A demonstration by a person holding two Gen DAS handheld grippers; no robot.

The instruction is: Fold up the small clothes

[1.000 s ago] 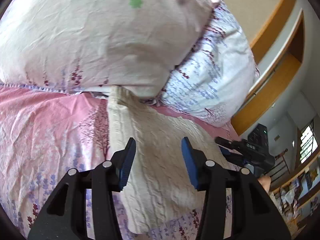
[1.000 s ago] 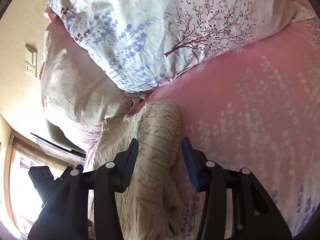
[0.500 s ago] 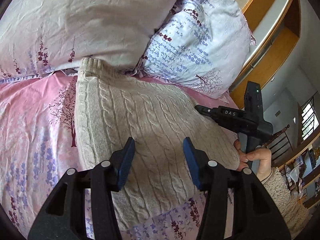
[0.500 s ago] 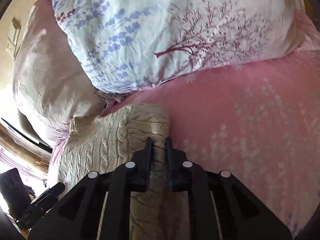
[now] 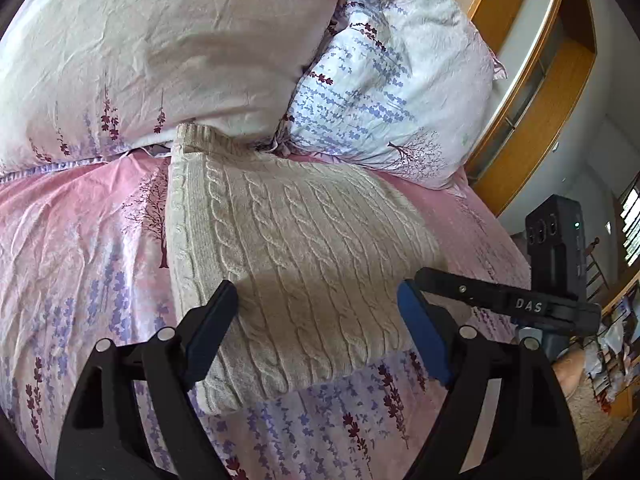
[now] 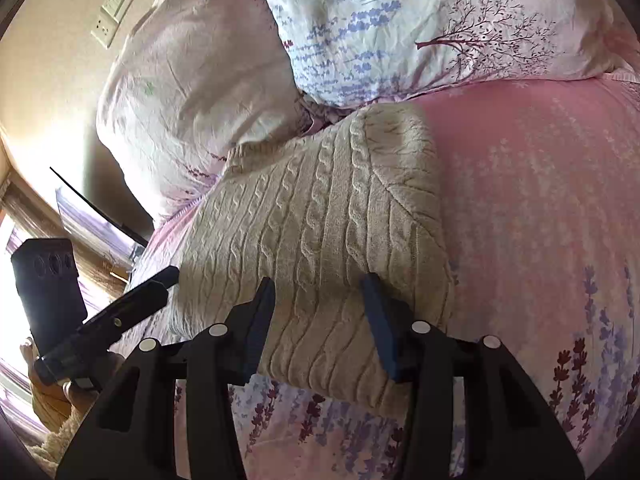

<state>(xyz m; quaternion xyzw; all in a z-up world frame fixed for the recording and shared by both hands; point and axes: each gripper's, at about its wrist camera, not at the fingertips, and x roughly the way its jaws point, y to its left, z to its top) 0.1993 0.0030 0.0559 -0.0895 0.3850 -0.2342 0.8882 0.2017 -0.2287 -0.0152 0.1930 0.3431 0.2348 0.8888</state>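
A cream cable-knit sweater [image 5: 288,240] lies folded in a rectangle on the pink flowered bedspread [image 5: 72,240], its ribbed end tucked against the pillows. My left gripper [image 5: 316,320] is open and empty, hovering just above the sweater's near edge. In the right wrist view the sweater [image 6: 328,216] lies the same way, and my right gripper [image 6: 318,312] is open and empty over its near end. Each gripper shows in the other's view: the right one [image 5: 480,292] at the sweater's right side, the left one [image 6: 132,300] at its left.
Two pillows [image 5: 160,48] [image 5: 392,92] lean at the head of the bed, also in the right wrist view [image 6: 420,28]. A wooden headboard shelf [image 5: 548,92] stands to the right. A wall socket [image 6: 114,12] is on the cream wall.
My right gripper was shut on the sweater's edge half a second ago and has opened and let go. Both grippers have drawn back a little; the sweater lies flat and folded.
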